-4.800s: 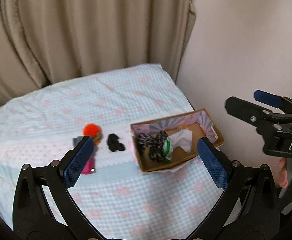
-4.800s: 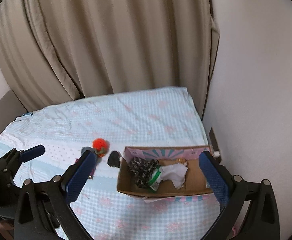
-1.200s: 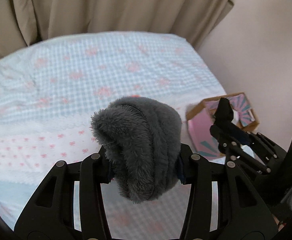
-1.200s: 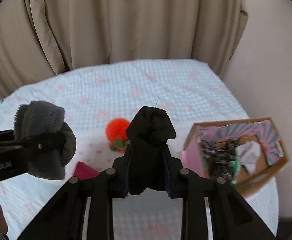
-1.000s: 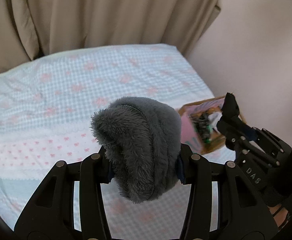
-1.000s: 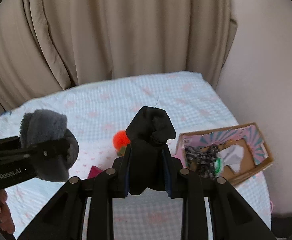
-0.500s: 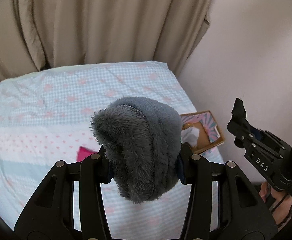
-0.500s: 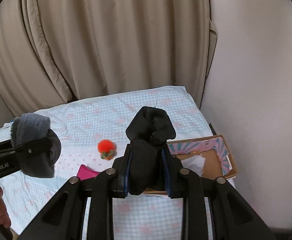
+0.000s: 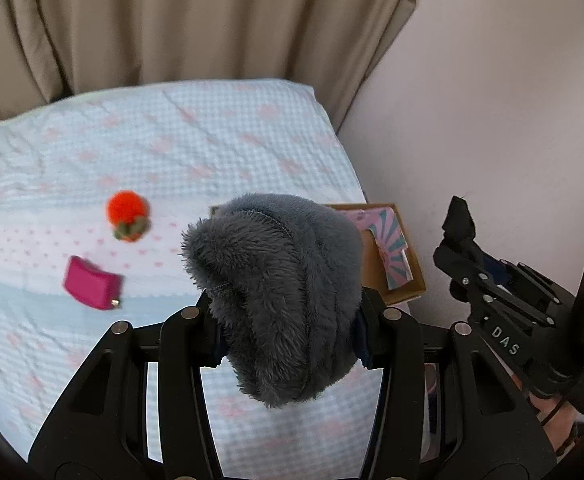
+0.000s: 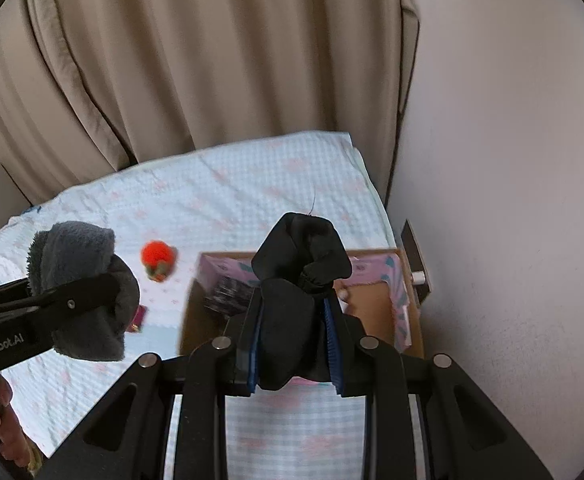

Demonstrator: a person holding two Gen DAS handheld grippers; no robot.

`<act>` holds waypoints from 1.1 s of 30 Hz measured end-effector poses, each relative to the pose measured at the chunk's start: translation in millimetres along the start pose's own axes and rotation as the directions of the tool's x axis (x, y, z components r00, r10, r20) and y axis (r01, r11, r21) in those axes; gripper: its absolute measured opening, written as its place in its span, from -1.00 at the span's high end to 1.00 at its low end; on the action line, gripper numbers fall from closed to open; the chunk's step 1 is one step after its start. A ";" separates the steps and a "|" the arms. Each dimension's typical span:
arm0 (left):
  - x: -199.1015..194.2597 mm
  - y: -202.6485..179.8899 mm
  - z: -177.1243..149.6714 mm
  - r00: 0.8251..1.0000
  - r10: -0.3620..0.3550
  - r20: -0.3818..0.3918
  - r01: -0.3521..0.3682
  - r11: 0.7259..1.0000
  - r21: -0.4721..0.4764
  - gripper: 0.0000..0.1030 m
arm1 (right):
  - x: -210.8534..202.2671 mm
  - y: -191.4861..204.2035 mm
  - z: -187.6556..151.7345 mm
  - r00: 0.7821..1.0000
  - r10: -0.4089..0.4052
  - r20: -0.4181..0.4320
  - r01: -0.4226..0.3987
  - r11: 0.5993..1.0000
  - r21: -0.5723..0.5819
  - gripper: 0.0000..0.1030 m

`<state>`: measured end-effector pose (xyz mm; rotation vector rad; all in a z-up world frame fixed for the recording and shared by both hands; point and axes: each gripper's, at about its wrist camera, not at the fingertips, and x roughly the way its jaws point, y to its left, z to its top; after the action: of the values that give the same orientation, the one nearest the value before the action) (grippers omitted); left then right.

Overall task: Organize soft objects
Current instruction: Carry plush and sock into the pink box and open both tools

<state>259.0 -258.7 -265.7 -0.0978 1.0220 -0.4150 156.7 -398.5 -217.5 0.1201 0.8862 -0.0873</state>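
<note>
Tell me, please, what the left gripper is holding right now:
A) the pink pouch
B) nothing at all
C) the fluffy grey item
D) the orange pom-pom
C: in the left wrist view the left gripper is clamped on the fluffy grey item, while the orange pom-pom and the pink pouch lie on the bedspread.

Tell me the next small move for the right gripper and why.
Probably lower the right gripper a little toward the cardboard box and then open: it is shut on the black sock, which hangs above the box's open top.
</note>
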 end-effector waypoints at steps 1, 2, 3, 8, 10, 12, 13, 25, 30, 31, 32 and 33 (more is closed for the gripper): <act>10.4 -4.9 0.6 1.000 0.002 -0.013 -0.002 1.000 0.001 0.16 | 9.9 -7.5 -1.3 1.000 0.000 -0.014 0.000 1.000 0.002 0.52; 23.1 -10.7 1.6 1.000 0.004 -0.028 -0.004 1.000 0.005 0.16 | 19.2 -12.7 -2.8 1.000 0.001 -0.027 -0.001 1.000 0.005 0.52; 28.7 -15.6 1.6 0.999 0.006 -0.037 -0.006 1.000 0.008 0.16 | 28.0 -18.9 -4.1 0.999 0.004 -0.039 -0.003 1.000 0.010 0.52; 79.2 -35.6 12.8 0.995 0.025 -0.099 -0.021 0.999 0.034 0.16 | 75.7 -45.2 -9.2 0.993 0.025 -0.111 -0.022 0.999 0.029 0.52; 97.4 -39.5 17.1 0.992 0.032 -0.119 -0.027 0.999 0.041 0.14 | 92.1 -52.1 -11.6 0.990 0.037 -0.134 -0.032 0.999 0.037 0.52; 115.2 -41.1 22.3 0.989 0.045 -0.141 -0.039 0.998 0.046 0.12 | 105.7 -55.7 -14.0 0.988 0.042 -0.151 -0.037 0.999 0.040 0.52; 123.3 -40.6 24.4 0.987 0.051 -0.150 -0.044 0.998 0.048 0.12 | 114.0 -57.2 -15.6 0.986 0.041 -0.162 -0.035 0.999 0.040 0.52; 178.8 -34.8 35.4 0.969 0.111 -0.221 -0.097 0.993 0.074 -0.76 | 157.8 -68.8 -24.1 0.976 0.061 -0.207 -0.054 0.998 0.039 0.12; 177.8 -35.4 41.4 0.965 0.165 -0.204 -0.142 0.982 0.124 -0.99 | 156.9 -62.7 -25.8 0.976 0.094 -0.196 -0.092 0.996 0.019 -1.00; 178.6 -35.0 41.5 0.964 0.166 -0.207 -0.141 0.981 0.130 -0.99 | 155.1 -62.2 -27.2 0.978 0.086 -0.191 -0.085 0.996 0.012 -1.00; 177.4 -34.8 41.0 0.964 0.168 -0.205 -0.143 0.981 0.134 -0.99 | 153.9 -61.7 -28.1 0.978 0.085 -0.189 -0.084 0.996 0.012 -1.00; 175.9 -34.6 41.2 0.965 0.167 -0.204 -0.142 0.981 0.132 -0.99 | 153.1 -62.1 -28.6 0.977 0.090 -0.191 -0.088 0.996 0.017 -1.00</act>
<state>363.1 -362.0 -376.7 0.1344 1.2061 -0.3458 223.3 -460.0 -358.5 0.1784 1.0717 0.0047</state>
